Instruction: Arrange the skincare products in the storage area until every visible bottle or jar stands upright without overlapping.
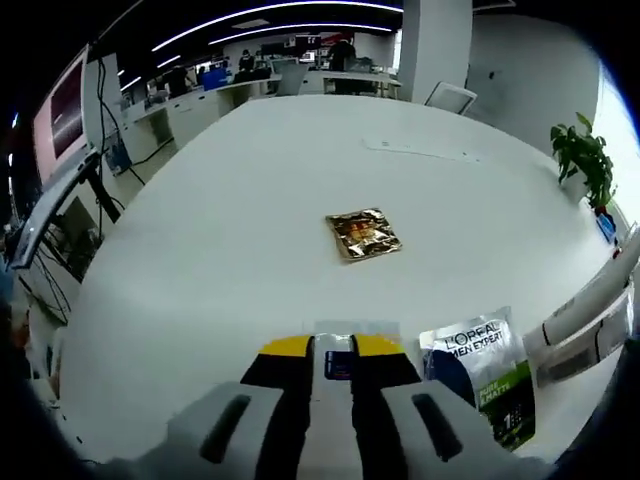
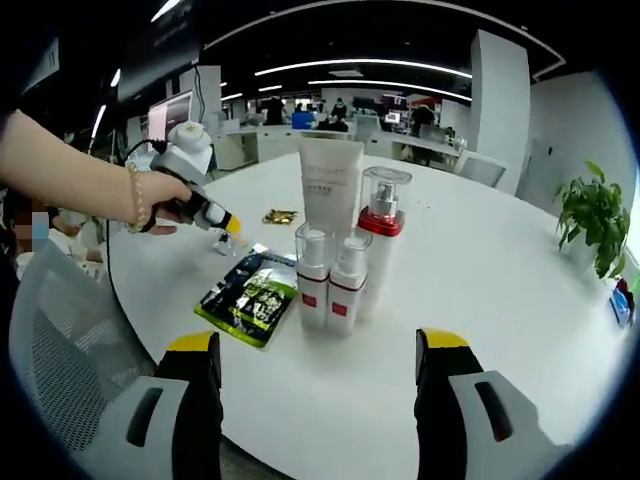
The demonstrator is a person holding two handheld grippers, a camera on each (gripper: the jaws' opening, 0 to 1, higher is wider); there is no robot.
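Left gripper (image 1: pixel 337 352): lower centre of the left gripper view, jaws pinched on a small clear blue-capped bottle (image 1: pixel 338 362) on the round white table (image 1: pixel 220 250); set it down vertically, just beside the group without touching. Right gripper (image 2: pixel 318 345): lower centre, jaws spread, empty. Upright mid-frame: white squeeze tube (image 2: pixel 331 185), red-collared clear pump bottle (image 2: pixel 382 225), two small red-banded bottles (image 2: pixel 332 280); flat dark-green sachet (image 2: pixel 247 295) left of them.

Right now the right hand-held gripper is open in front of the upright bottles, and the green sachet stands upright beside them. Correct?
Not quite. In the right gripper view the green sachet lies flat on the table, left of the upright bottles; the right hand-held gripper is open.
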